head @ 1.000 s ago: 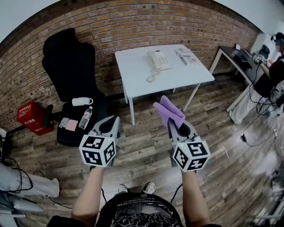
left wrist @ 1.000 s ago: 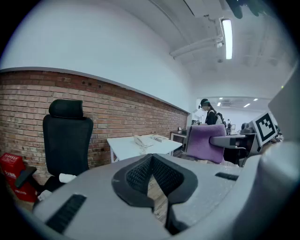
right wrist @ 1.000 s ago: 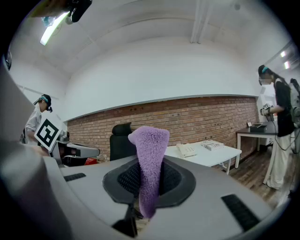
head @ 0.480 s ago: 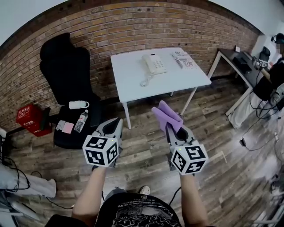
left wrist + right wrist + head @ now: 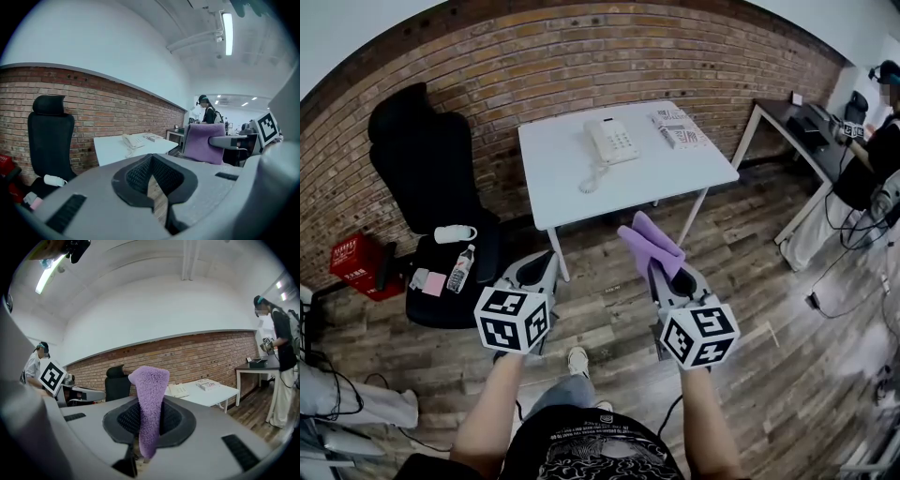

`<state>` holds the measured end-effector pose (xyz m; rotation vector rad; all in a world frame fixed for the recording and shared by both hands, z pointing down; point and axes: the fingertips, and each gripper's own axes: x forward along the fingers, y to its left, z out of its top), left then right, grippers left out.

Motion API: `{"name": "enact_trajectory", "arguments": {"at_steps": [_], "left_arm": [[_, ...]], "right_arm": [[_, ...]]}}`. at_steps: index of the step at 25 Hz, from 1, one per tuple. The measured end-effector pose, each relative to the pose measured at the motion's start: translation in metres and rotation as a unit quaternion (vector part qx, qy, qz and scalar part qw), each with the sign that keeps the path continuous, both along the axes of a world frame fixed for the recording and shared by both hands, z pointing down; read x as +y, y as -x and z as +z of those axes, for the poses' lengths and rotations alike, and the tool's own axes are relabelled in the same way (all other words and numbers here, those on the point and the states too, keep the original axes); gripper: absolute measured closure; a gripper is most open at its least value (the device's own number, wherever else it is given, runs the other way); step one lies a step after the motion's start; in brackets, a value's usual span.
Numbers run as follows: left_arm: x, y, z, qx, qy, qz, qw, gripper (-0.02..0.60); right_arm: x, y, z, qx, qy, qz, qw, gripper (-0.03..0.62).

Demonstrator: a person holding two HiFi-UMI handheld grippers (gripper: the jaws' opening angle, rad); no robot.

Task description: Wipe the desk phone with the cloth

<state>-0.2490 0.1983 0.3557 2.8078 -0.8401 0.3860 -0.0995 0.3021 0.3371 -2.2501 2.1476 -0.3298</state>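
Head view: the person stands well back from the white table (image 5: 562,183), with both grippers out front over the wood floor. The right gripper (image 5: 666,270) is clamped on the purple cloth (image 5: 652,242). It pinches the cloth low, so the folded free end sticks up and forward, which likely puts it first onto the phone. The left gripper (image 5: 540,269) has its jaws together and carries nothing; it is probably kept free to steady the phone. The desk phone (image 5: 610,141) sits mid-table toward the brick wall, well apart from both grippers. No wiping has started yet.

Left gripper view: the jaws are closed with only a thin slit between them, and nothing is in it. The phone (image 5: 133,140) shows small on the table beyond, and the cloth (image 5: 204,143) is off to the right.

Right gripper view: the cloth (image 5: 150,404) stands upright between the jaws. It is a fuzzy, thick pile, gripped firmly. The phone (image 5: 178,390) is just right of it, on the far table.

Phone: off-white, handset on its cradle, keypad facing up, coiled cord trailing toward the near edge. The keys and cord look likely to snag the cloth's pile.
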Motion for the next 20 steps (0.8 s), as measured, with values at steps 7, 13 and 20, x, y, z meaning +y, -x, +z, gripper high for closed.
{"name": "enact_trajectory", "arguments": {"at_steps": [7,13,20], "left_arm": [[-0.049,-0.041,0.012,0.002,0.007,0.018,0.9998,0.575],[-0.123,-0.081,0.02,0.003,0.016,0.029,0.9995,0.575],[-0.208,-0.112,0.027,0.0,0.029,0.032,0.9991,0.575]], "right_arm": [[-0.046,-0.035,0.008,0.002,0.01,0.009,1.0,0.548],[-0.116,-0.069,0.016,0.002,0.028,0.017,0.999,0.548],[-0.205,-0.101,0.018,-0.001,0.044,0.016,0.999,0.548]]}}
